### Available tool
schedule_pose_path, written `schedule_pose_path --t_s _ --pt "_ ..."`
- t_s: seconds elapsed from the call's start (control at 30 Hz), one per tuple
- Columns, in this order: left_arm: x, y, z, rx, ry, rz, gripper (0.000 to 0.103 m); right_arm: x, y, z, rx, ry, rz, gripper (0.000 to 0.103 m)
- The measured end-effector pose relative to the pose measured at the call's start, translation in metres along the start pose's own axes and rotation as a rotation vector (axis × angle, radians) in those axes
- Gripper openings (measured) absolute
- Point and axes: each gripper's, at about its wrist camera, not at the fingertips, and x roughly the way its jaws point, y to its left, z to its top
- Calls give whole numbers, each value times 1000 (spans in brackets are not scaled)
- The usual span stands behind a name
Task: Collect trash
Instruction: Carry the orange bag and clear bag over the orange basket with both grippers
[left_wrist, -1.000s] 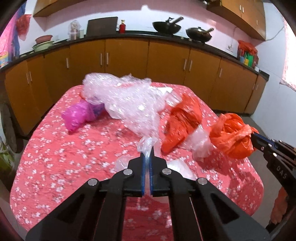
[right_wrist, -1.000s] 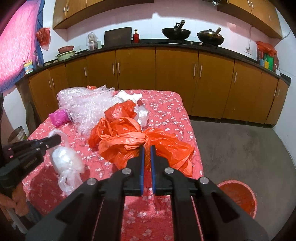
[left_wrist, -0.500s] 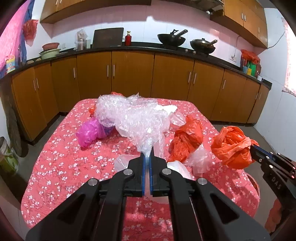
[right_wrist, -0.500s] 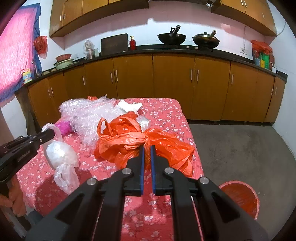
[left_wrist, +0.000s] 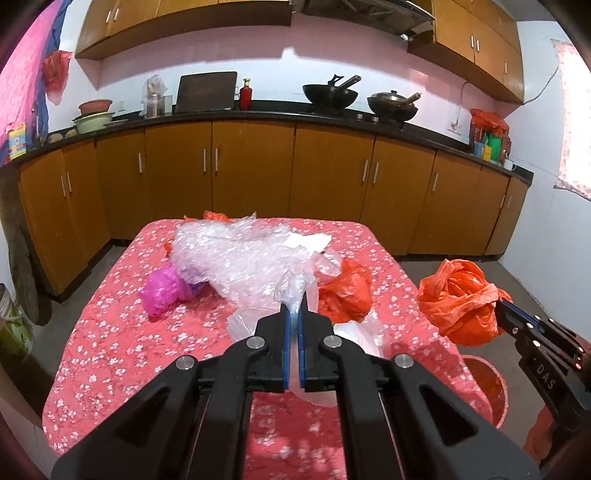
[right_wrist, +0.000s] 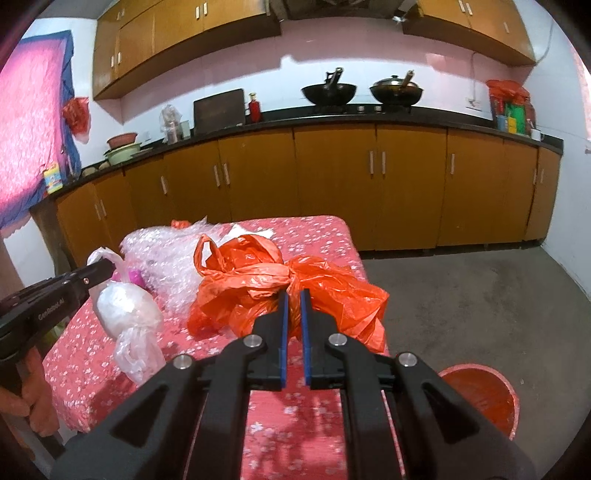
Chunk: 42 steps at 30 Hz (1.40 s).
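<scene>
My left gripper (left_wrist: 294, 312) is shut on the knotted top of a clear plastic bag (left_wrist: 295, 286), which hangs lifted off the table as a white bundle (right_wrist: 127, 312) in the right wrist view. My right gripper (right_wrist: 293, 295) is shut on the knot of an orange plastic bag (right_wrist: 258, 284), raised above the table's right edge; the same orange bag (left_wrist: 460, 301) shows at the right of the left wrist view. On the red flowered table (left_wrist: 110, 332) lie a heap of bubble wrap (left_wrist: 236, 258), a pink bag (left_wrist: 164, 290) and a second orange bag (left_wrist: 345, 293).
A red bucket (right_wrist: 484, 391) stands on the floor to the right of the table. Brown cabinets (left_wrist: 258, 173) with a dark counter run along the far wall. A hand (right_wrist: 37, 406) holds the left gripper's handle.
Both grippers have risen with their bags. The clear bag and the orange bag now hang higher above the tablecloth, and both views tilt upward, showing more of the wall and upper cabinets.
</scene>
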Motion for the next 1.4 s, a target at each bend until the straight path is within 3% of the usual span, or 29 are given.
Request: schedule_pose_path --t_s 0.37,0.73,1.17,1.4 --pt "4 -56 7 53 -20 -75 3 -11 -50 -1 68 -34 -69 7" --pt "16 -139 -5 141 18 -212 3 -20 -128 -19 153 -43 -198 7" --pt "50 -260 -48 285 105 -356 3 -24 -250 -77 308 34 -420 7" --pt "78 -306 -75 340 181 -388 3 -11 -296 -117 391 109 -462 8"
